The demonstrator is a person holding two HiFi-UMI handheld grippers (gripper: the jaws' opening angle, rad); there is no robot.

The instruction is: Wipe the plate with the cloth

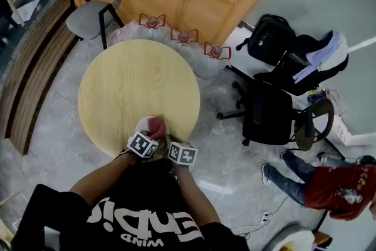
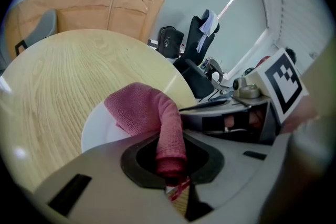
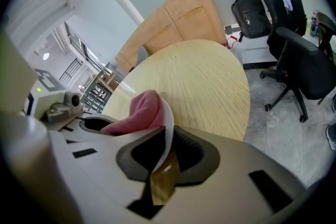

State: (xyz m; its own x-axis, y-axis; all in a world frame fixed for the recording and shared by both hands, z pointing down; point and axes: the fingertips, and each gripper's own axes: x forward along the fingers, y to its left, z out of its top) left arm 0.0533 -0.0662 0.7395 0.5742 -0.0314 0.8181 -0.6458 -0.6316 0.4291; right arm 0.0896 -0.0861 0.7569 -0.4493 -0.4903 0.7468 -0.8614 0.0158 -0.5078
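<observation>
- While pinching the cloth [image 2: 140, 108] in the left tool [image 2: 170, 168], held one rolled end squeezed tight between the jaws and let the rest lie bunched on the plate [image 2: 98, 132].
- Clamped the right tool [image 3: 161, 160] hard onto the plate's thin white rim, with the cloth showing just behind that rim.
- Held the plate at the near edge of the round tabletop [image 1: 132, 82], close to the body, with both tools side by side over it.
- Could not tell whether the plate lay flat or was tipped up a little.
- Judged the setting-up done: cloth gripped, plate steadied, cloth touching the plate's face.
- Saw no dirt or wet marks on the bare white part, so could not say how much had been wiped.
- Judged the wiping itself to be in hand, with most of it probably left: cloth heaped on one part, bare plate showing beside it.
- Left to do, most likely: sweeping the cloth across the rest of the face and out to the rim, with the right tool holding firm.
</observation>
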